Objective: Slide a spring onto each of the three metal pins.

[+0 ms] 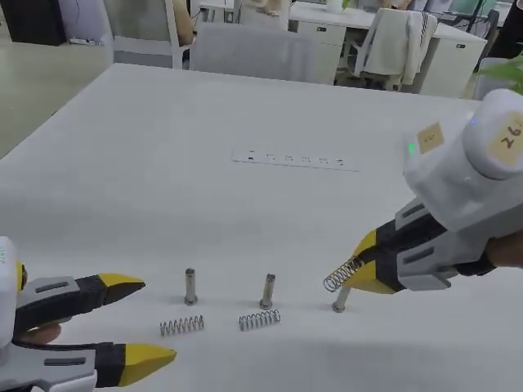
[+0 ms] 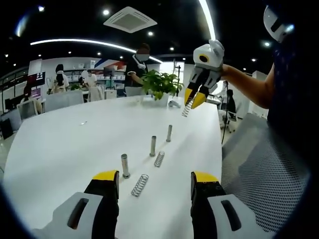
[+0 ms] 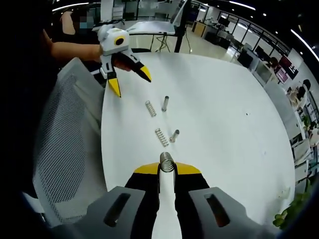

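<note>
the white bench (image 1: 147, 163) spans the head view, its near edge at the bottom and its far edge up by the office chairs. a mesh chair (image 2: 259, 164) sits at the bench's side edge in the left gripper view. the right gripper (image 1: 357, 265) reaches in from the right edge of the bench near the near edge, its yellow-tipped jaws pinched together on the held spring (image 1: 343, 273), which sticks out past the tips on a slant and hangs in the air. the left gripper (image 1: 147, 320) hovers at the near left corner with its jaws wide apart and nothing between them, pointing along the row of pins. a flat power strip (image 1: 294, 160) lies toward the middle of the bench, well apart from the work. three metal pins stand upright in a row parallel to the near edge: the left pin (image 1: 189, 286), the middle pin (image 1: 268, 290) and the right pin (image 1: 341, 300), whose top is hidden behind the right gripper's lower jaw. all three pins are bare. in the left gripper view the held spring sits above the right pin and apart from it. the first loose spring (image 1: 181, 326) lies flat just nearer the near edge than the left pin, and the second loose spring (image 1: 259, 319) lies the same way just beside the middle pin's foot; whether either touches its pin cannot be told.
</note>
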Available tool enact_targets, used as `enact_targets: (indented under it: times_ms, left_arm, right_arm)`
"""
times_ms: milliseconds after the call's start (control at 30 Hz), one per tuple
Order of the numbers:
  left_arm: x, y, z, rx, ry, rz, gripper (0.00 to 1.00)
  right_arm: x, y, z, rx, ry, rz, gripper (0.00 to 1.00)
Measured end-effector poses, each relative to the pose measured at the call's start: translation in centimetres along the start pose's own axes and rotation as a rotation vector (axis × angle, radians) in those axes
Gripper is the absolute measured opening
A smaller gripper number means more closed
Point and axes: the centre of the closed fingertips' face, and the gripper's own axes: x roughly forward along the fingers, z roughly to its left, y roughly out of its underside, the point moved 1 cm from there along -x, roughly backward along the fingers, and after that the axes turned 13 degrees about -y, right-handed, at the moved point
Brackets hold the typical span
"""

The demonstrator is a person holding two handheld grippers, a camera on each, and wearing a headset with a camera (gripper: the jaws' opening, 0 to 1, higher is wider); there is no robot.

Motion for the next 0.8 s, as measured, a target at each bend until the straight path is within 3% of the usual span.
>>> enact_targets:
  times_ms: [300,367,667,800]
  left_arm:
    - [-0.3,0.3,0.6,-0.022,-0.032,0.0,0.56]
    - [-0.3,0.4,0.7,-0.024,-0.033,0.002,0.57]
    - [-0.4,0.5,0.6,-0.023,-0.038,0.003,0.58]
    - [-0.5,0.5,0.5,-0.019,-0.039,0.004,0.59]
  right_arm:
    - [-1.2,2.0,-2.0,0.045,0.047,0.063,0.08]
    - [-1.0,2.6,-2.5,0.048,0.048,0.099,0.08]
    - [0.1,3.1,-4.0,0.047,0.024,0.161,0.08]
    - [0.9,3.7,-4.7,0.041,0.012,0.214,0.08]
